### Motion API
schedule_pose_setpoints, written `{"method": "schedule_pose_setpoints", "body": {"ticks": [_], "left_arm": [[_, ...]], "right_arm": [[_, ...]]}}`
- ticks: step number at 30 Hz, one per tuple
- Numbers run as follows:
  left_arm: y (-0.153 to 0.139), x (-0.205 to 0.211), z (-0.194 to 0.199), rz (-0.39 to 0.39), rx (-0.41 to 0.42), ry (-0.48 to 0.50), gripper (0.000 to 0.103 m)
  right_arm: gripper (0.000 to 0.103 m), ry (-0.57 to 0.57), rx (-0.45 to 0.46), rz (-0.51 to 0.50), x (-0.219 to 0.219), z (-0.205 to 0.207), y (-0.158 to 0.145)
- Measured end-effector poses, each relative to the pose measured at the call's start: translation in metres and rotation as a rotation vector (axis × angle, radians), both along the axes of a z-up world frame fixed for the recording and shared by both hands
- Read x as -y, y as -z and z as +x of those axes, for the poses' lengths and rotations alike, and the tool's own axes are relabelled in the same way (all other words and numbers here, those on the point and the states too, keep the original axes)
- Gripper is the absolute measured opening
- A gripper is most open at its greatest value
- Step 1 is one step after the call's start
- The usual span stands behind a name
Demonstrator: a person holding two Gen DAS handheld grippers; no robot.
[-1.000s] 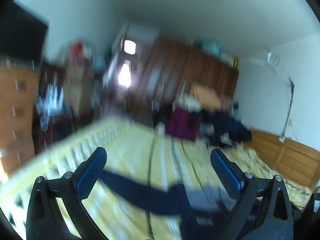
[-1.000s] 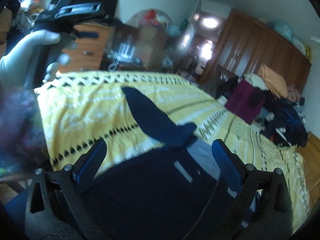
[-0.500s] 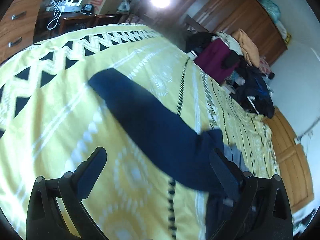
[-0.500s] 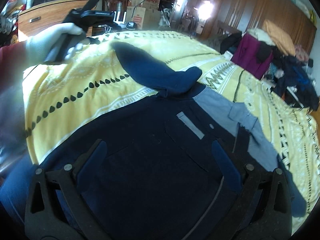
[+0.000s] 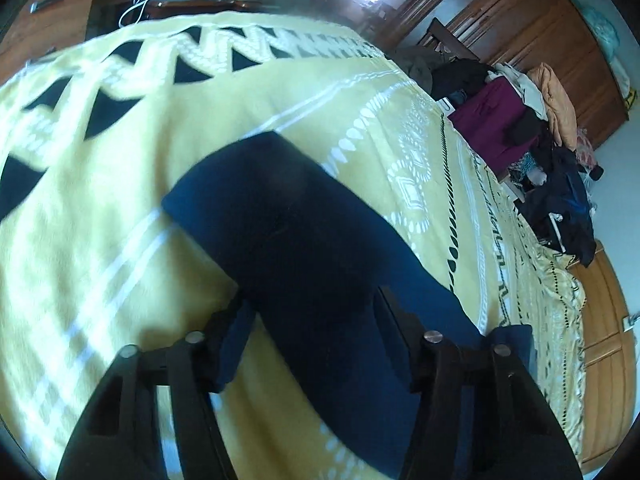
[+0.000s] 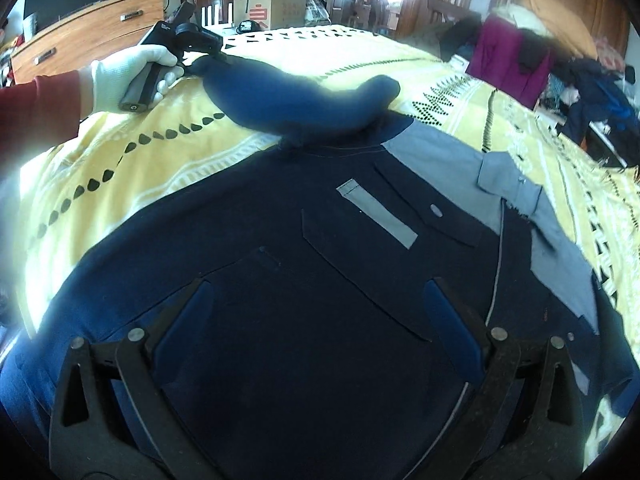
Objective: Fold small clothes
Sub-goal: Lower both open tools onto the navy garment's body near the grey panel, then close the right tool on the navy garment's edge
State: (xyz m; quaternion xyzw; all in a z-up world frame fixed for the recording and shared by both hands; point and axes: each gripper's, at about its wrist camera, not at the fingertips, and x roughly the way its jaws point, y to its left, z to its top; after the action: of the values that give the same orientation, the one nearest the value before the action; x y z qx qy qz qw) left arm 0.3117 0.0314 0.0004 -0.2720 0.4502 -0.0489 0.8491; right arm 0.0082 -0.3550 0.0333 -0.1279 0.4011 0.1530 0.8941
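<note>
— Across the bed (image 6: 120, 152), what lies on the yellow patterned spread?
— Navy jacket (image 6: 320, 280), flat, filling the near edge. Left tool (image 5: 308, 320) straddles its sleeve (image 5: 288, 240), fingers apart; right tool (image 6: 320, 320) gapes above the body. Spread bare beyond; wardrobe (image 5: 520, 32), clothes pile (image 5: 540, 140) behind.

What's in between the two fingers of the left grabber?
The jacket's dark blue sleeve lies between the fingers of the left gripper, in the left wrist view.

jacket (image 6: 320, 320) – navy, grey panels; bedspread (image 5: 100, 240) – yellow, white-black pattern
</note>
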Motion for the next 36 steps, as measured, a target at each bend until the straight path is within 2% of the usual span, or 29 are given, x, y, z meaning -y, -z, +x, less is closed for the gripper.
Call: {"method": "schedule_pose_setpoints", "body": {"ticks": [1, 2, 3, 5, 9, 12, 14, 16, 18, 19, 20, 22, 23, 26, 30, 33, 36], "left_arm": [[0.001, 0.000, 0.004, 0.002, 0.004, 0.001, 0.039], [0.001, 0.000, 0.008, -0.003, 0.011, 0.005, 0.023], [0.000, 0.003, 0.009, -0.005, 0.025, 0.012, 0.014], [-0.016, 0.018, 0.007, 0.025, 0.081, 0.040, 0.007], [-0.079, 0.087, -0.018, 0.015, 0.269, 0.197, 0.006], [-0.128, 0.174, -0.049, -0.019, 0.386, 0.389, 0.007], [-0.152, 0.242, -0.074, -0.022, 0.448, 0.538, 0.007], [-0.159, 0.311, -0.098, -0.034, 0.469, 0.682, 0.016], [-0.145, 0.376, -0.125, 0.011, 0.458, 0.825, 0.066], [-0.132, 0.406, -0.137, 0.039, 0.442, 0.895, 0.076], [-0.115, 0.430, -0.147, 0.060, 0.401, 0.958, 0.078], [-0.081, 0.457, -0.162, 0.085, 0.299, 1.033, 0.066], [-0.069, 0.459, -0.166, 0.103, 0.269, 1.032, 0.061], [-0.058, 0.435, -0.170, 0.158, 0.248, 0.951, 0.061], [-0.061, 0.380, -0.171, 0.236, 0.268, 0.819, 0.066], [-0.063, 0.339, -0.175, 0.317, 0.295, 0.722, 0.073], [-0.063, 0.323, -0.174, 0.398, 0.306, 0.663, 0.076]], "right_arm": [[0.099, 0.000, -0.004, 0.024, 0.003, 0.002, -0.001], [0.089, 0.003, -0.010, 0.057, 0.007, 0.004, -0.004], [0.075, 0.007, -0.023, 0.097, 0.012, 0.006, -0.006], [0.063, 0.030, -0.058, 0.184, 0.026, 0.015, -0.011], [0.063, 0.135, -0.099, 0.350, 0.073, 0.031, -0.016], [0.064, 0.247, -0.088, 0.438, 0.119, 0.030, -0.025], [0.064, 0.319, -0.060, 0.459, 0.150, 0.022, -0.032], [0.065, 0.383, -0.039, 0.450, 0.179, 0.009, -0.033], [0.068, 0.447, -0.043, 0.444, 0.207, -0.007, -0.028], [0.069, 0.473, -0.054, 0.443, 0.217, -0.011, -0.026], [0.070, 0.498, -0.069, 0.446, 0.228, -0.019, -0.021], [0.070, 0.522, -0.096, 0.461, 0.243, -0.030, -0.013], [0.070, 0.524, -0.106, 0.471, 0.248, -0.031, -0.011], [0.071, 0.502, -0.151, 0.558, 0.258, -0.022, -0.005], [0.073, 0.430, -0.223, 0.705, 0.263, 0.035, 0.009], [0.072, 0.450, -0.286, 0.748, 0.265, 0.072, 0.029], [0.071, 0.495, -0.330, 0.790, 0.266, 0.089, 0.045]]}}
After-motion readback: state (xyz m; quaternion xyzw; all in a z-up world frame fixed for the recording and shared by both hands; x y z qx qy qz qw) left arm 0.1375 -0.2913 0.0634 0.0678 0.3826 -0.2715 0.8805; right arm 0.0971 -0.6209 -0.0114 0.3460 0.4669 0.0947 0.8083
